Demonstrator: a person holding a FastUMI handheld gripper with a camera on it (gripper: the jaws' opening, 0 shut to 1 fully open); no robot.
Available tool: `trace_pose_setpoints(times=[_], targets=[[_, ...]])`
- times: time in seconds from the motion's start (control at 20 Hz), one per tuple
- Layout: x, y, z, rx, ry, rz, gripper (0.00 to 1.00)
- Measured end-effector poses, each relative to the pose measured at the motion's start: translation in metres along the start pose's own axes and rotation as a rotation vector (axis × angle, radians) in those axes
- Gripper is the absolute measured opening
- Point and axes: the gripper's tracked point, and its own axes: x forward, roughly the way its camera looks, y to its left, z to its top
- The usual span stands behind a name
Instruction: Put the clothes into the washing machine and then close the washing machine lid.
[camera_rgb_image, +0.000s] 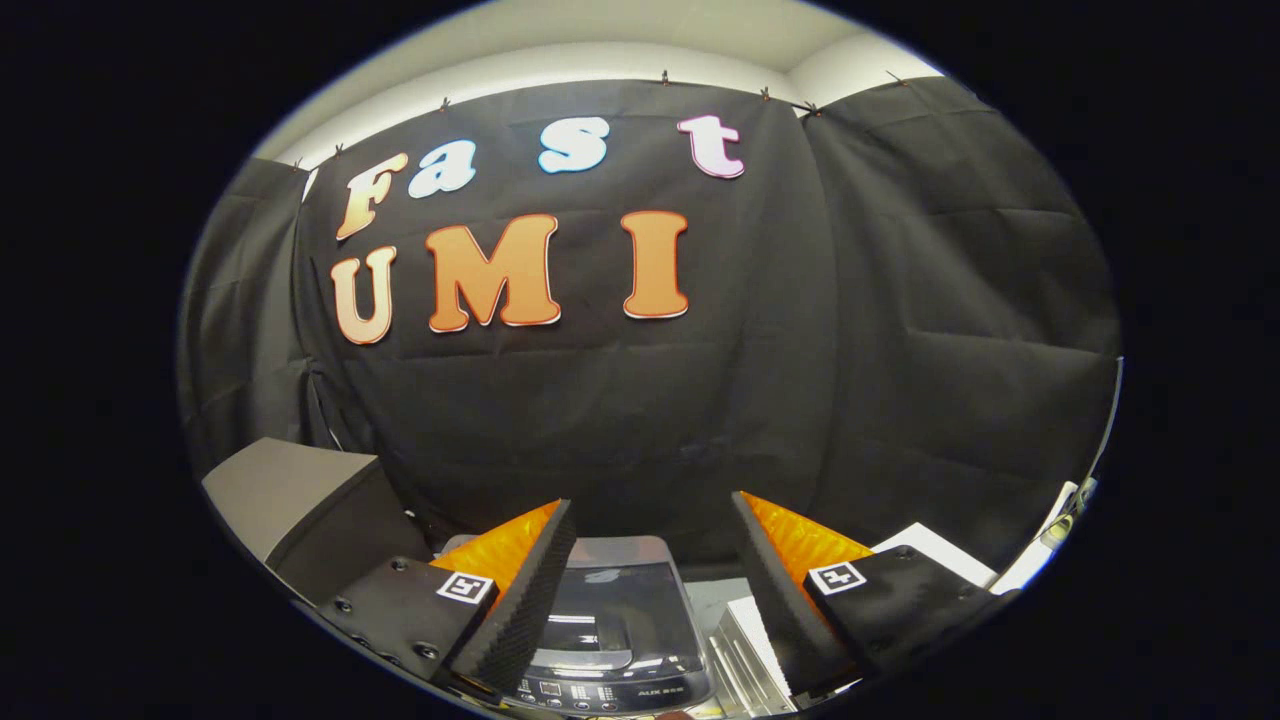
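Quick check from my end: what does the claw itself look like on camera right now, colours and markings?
The claw has two wedge-shaped fingers with black ribbed pads on their inner faces and orange bodies behind. Each sits on a black mount plate with round screw heads, and each plate carries a small square black-and-white marker. The jaws stand open above the washing machine.

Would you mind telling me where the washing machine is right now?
In the gripper view, the washing machine sits below and between the open tool's fingers, lid down, with a grey box to its left.

Beyond the fingers hangs a wrinkled black cloth wall (650, 400), clipped under a pale ceiling (620, 30). A grey box (290, 495) stands at the left.
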Motion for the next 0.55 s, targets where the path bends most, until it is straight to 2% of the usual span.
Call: trace_pose_setpoints(times=[0.55], targets=[[-0.005, 0.008, -0.006, -0.018, 0.007, 0.008, 0.99]])
